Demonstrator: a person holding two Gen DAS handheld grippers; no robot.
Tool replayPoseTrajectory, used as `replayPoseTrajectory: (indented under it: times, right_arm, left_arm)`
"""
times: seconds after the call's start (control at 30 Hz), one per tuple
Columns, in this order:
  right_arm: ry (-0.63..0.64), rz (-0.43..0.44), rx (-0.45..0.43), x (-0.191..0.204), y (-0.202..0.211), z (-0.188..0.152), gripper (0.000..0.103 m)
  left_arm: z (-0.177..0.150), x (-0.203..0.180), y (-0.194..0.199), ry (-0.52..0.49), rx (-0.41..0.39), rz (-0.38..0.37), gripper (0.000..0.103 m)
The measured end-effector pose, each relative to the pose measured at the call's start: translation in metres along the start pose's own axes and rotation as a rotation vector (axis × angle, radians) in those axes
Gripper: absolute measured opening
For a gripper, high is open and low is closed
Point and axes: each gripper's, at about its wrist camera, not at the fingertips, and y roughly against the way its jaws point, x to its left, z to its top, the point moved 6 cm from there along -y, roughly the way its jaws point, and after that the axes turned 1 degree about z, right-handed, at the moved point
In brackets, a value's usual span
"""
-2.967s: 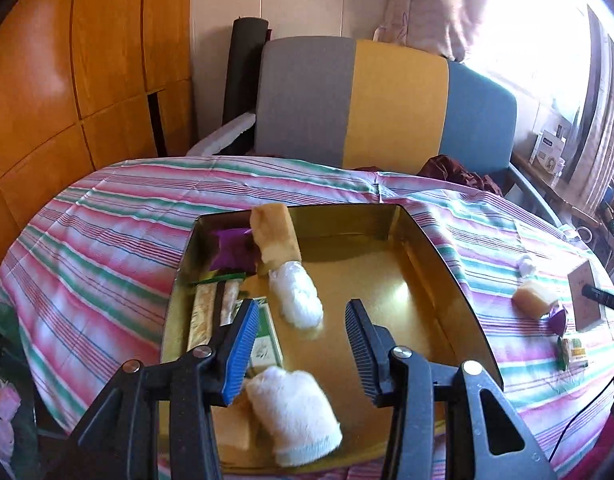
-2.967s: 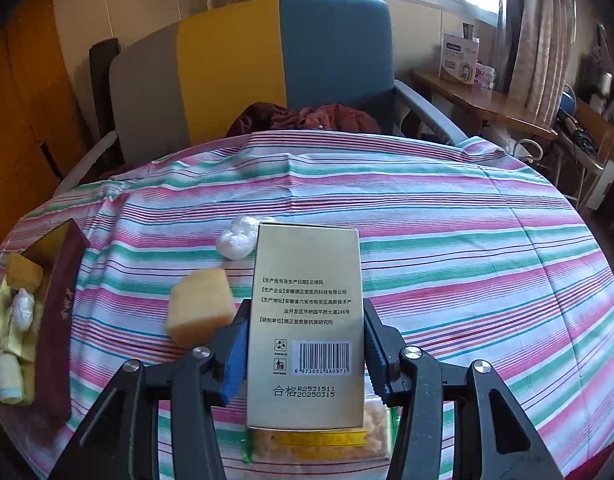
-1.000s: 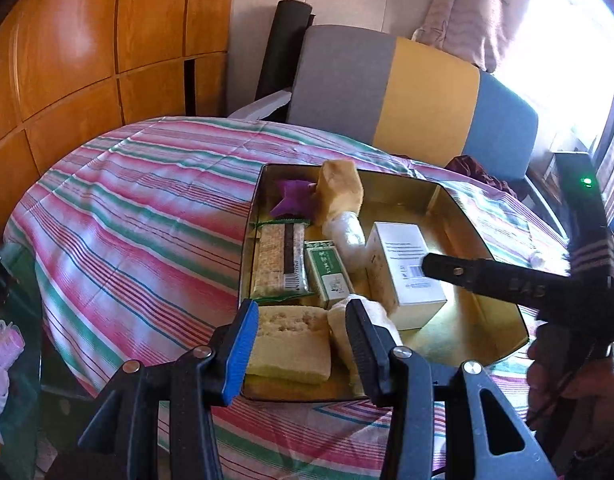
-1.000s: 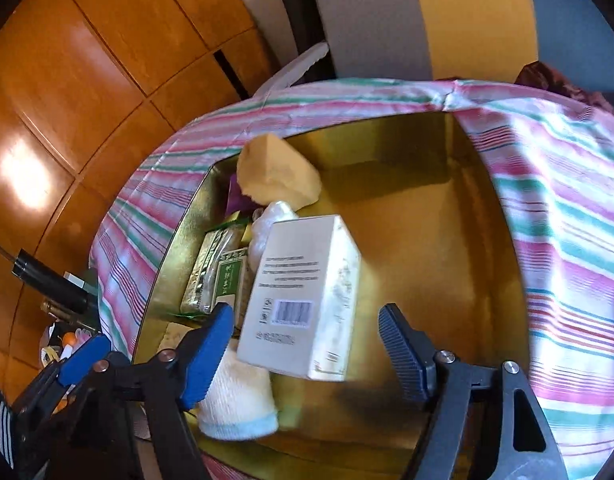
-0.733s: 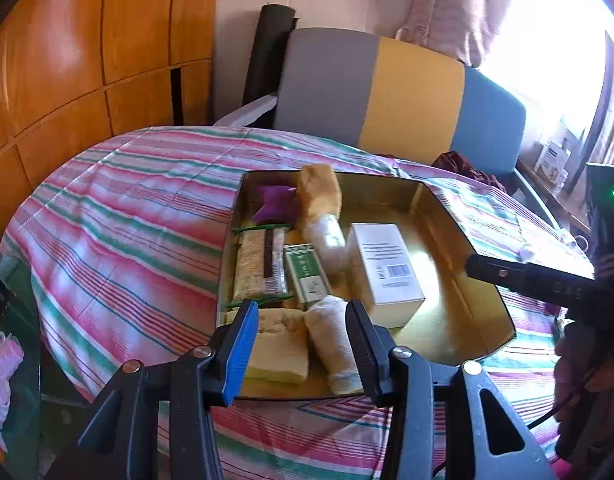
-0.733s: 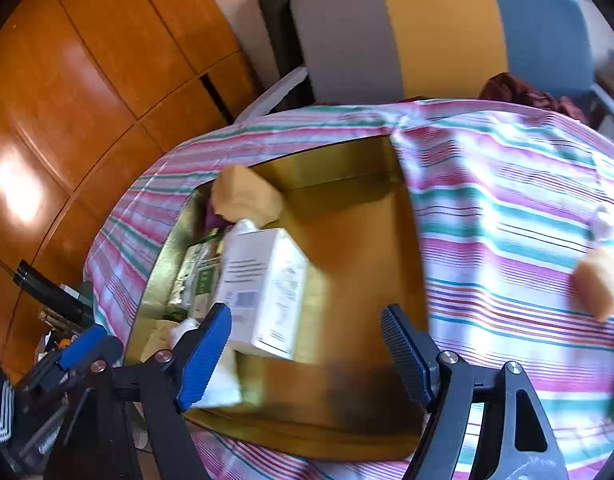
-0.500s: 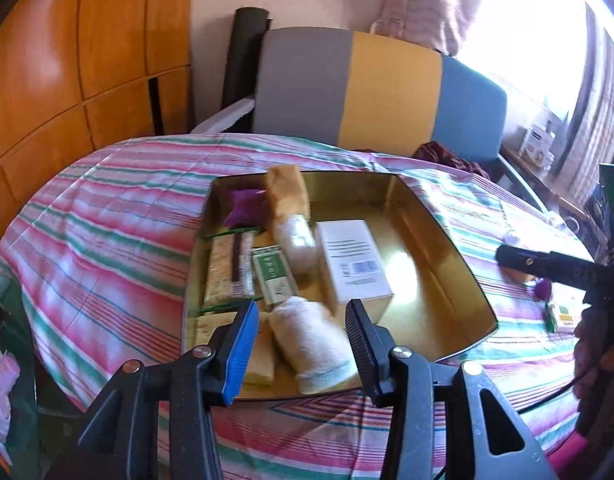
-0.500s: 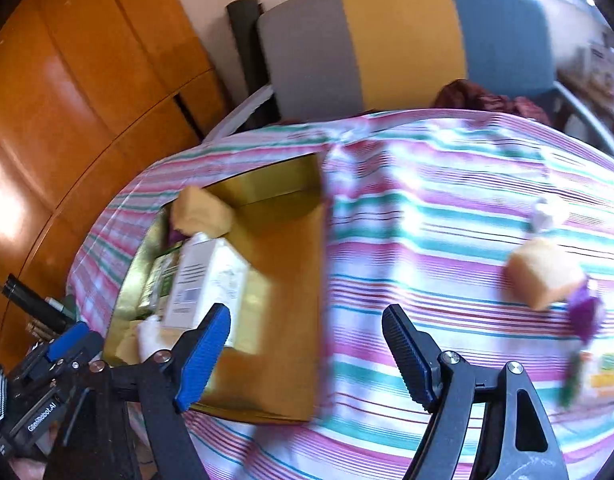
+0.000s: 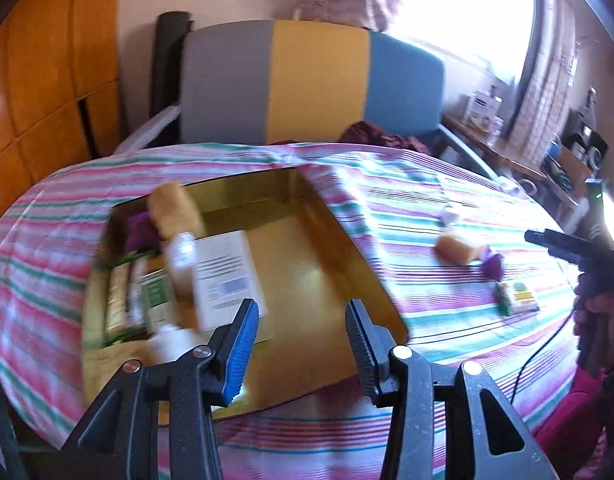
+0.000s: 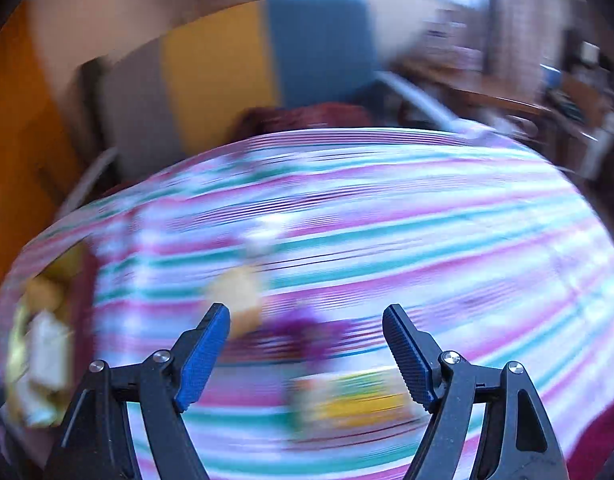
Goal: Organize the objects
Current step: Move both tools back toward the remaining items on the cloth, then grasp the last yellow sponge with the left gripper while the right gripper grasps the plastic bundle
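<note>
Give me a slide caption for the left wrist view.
Open left gripper above gold tray holding white box; snacks wait on striped tablecloth.

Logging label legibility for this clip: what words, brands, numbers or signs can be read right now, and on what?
None can be read.
White box in the gold tray: print lines and barcode, blurred.
Green packet in the tray: label blurred.
Yellow-green packet on the striped tablecloth: smeared.

My left gripper (image 9: 301,338) hangs empty over the near edge of the gold tray (image 9: 347,236), jaws apart. The white box (image 9: 227,276) lies inside toward the tray's left side, beside blurred packets (hard to tell apart). On the striped tablecloth (image 9: 407,208) toward the right edge lie a yellow sponge (image 9: 457,249) and a purple piece (image 9: 493,267).
</note>
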Motion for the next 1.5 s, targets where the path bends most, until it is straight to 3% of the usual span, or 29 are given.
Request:
replayPoseTrajectory:
  times: [0.07,0.17,0.4,0.53,0.7,0.87,0.97,1.13,1.33,1.47,1.5]
  right_arm:
    - [-0.101,-0.068,0.015,-0.036,-0.009,-0.003,0.079]
    - [-0.289,-0.052,0.037,-0.070,-0.014,-0.002,0.078]
    - [-0.272,-0.039,0.052,-0.067,-0.019,0.003,0.078]
    - [-0.267,-0.033,0.033,-0.065,-0.017,0.004,0.079]
    - [-0.327,-0.009,0.032,-0.073,-0.013,0.001,0.080]
    - [-0.324,0.008,0.028,-0.069,-0.013,0.003,0.081]
    - [-0.333,0.024,0.038,-0.068,-0.016,0.002,0.081]
    - [-0.370,0.043,0.027,-0.073,-0.015,0.003,0.081]
    - [-0.408,0.073,0.035,-0.076,-0.017,0.002,0.082]
    - [-0.424,0.080,0.034,-0.079,-0.018,0.002,0.082]
    - [-0.430,0.082,0.037,-0.080,-0.019,0.001,0.082]
  left_arm:
    - [0.002,-0.020,-0.007,-0.030,0.013,-0.029,0.045]
    - [0.004,-0.048,-0.021,-0.078,0.039,-0.053,0.045]
    - [0.010,-0.105,-0.047,-0.166,0.075,-0.110,0.045]
    - [0.013,-0.130,-0.072,-0.161,0.156,-0.173,0.045]
    - [0.020,-0.152,-0.095,-0.138,0.199,-0.232,0.047]
    - [0.032,-0.170,-0.123,-0.041,0.269,-0.309,0.059]
    - [0.043,-0.183,-0.136,0.024,0.289,-0.347,0.072]
    - [0.059,-0.199,-0.167,0.119,0.335,-0.349,0.078]
    - [0.076,-0.216,-0.202,0.152,0.368,-0.278,0.084]
    - [0.065,-0.221,-0.220,0.129,0.417,-0.207,0.082]
    - [0.062,-0.219,-0.222,0.127,0.422,-0.196,0.078]
